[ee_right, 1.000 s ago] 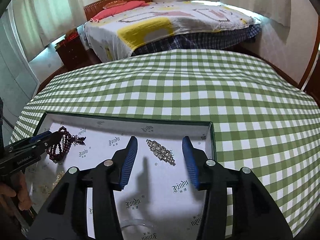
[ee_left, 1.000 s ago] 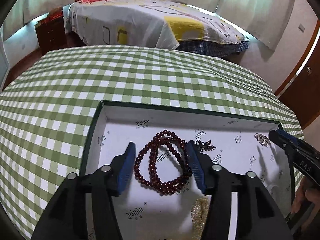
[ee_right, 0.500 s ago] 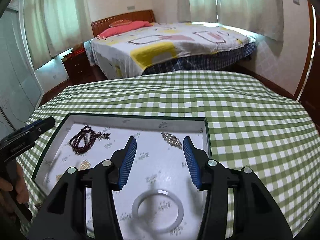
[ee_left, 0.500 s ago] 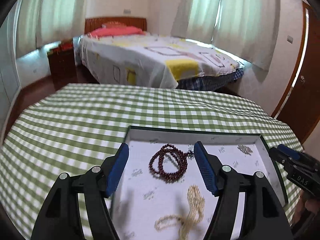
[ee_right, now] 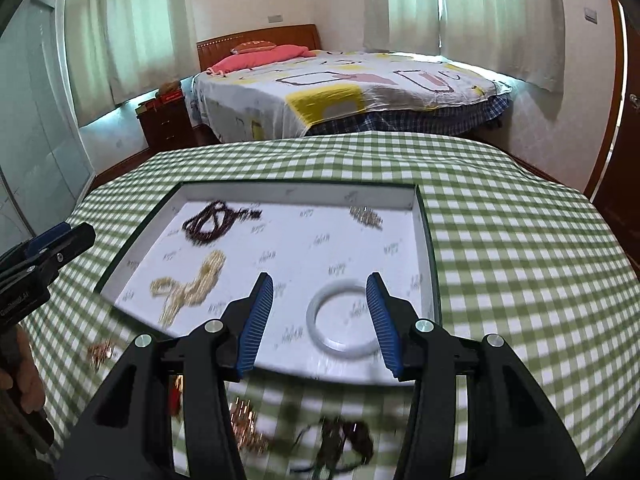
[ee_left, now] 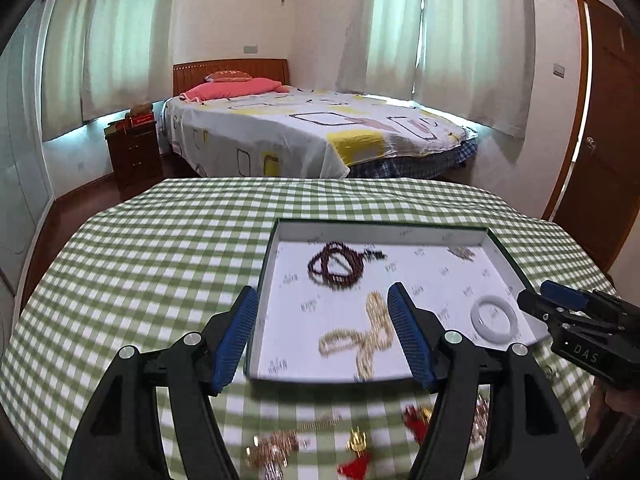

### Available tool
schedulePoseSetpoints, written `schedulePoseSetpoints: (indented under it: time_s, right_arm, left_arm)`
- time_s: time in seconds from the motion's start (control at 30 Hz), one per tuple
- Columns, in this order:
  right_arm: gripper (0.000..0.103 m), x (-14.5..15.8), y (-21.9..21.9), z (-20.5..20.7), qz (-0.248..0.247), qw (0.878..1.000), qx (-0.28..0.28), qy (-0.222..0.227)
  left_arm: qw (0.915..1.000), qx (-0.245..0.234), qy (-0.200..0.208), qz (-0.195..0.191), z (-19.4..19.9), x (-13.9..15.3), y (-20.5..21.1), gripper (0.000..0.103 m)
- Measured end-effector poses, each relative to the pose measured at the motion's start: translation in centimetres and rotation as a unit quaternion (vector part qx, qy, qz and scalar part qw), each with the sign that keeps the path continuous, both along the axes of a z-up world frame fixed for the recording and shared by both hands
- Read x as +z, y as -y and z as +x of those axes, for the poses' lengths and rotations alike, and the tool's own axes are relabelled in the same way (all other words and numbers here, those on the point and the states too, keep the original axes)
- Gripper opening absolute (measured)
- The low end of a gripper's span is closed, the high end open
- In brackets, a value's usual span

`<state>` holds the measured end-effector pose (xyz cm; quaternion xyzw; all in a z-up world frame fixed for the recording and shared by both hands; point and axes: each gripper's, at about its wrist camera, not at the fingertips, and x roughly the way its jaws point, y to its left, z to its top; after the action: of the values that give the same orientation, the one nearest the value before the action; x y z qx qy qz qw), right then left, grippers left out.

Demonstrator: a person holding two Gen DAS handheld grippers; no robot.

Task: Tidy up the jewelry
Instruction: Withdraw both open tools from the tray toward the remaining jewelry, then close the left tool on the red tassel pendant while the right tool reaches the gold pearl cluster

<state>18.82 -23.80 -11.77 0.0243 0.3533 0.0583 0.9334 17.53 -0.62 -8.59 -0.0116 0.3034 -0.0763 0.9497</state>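
**Loose jewelry waits below the box; both tools empty**

The left tool (ee_left: 320,336) stands wide with nothing between its blue pads; the right tool (ee_right: 320,318) stands at a middling gap, also empty, hanging above the white bangle (ee_right: 344,316) without touching it. Both hover over the near edge of the box (ee_left: 264,280) on the checked desk (ee_left: 140,260).

Inside the box lie a dark red bead string (ee_left: 334,266), a pale pearl strand (ee_left: 366,336), a small sparkly brooch (ee_left: 462,253) and the bangle. Still out on the desk, just below the box, are a gold chain tangle (ee_left: 276,442), a gold charm with a red tassel (ee_left: 356,456) and another red piece (ee_left: 416,416); the right view adds a dark cluster (ee_right: 344,438), too blurred to name.

These loose pieces look light and limp. Chains will likely slump and slip, so pinch a bunched part rather than a single strand. The tassel is soft; take the charm's metal body. The bangle is probably stiff, smooth and breakable: grip across its rim, gently.
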Motion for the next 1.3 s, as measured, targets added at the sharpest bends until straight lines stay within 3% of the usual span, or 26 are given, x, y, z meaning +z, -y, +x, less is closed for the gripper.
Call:
schedulePoseSetpoints:
  time_s: [0.47,0.83,1.13,1.3]
  right_arm:
    - [0.048,-2.8,-0.1,-6.5,0.002,1.0,0.002,-0.014]
    - [0.048,-5.0,0.3,-8.3,0.015,0.999,0.001,-0.034]
    - [0.048,-5.2,0.3,-8.3,0.021,0.999,0.002,-0.036]
    - [0.048,-5.3,0.3,-8.2,0.02,0.999,0.001,-0.037]
  left_arm:
    - [0.9996,0.002,-0.029,0.001,-5.0,-3.6,-0.3,0.066]
    - [0.998,-0.018,-0.056,0.024,-6.5,-6.8,1.1,0.064]
    - [0.996,-0.025,-0.084,0.022,-6.1,-8.3,1.3,0.051]
    - [0.9946,-0.033,-0.097,0.019,-6.0,-8.9,1.3,0.032]
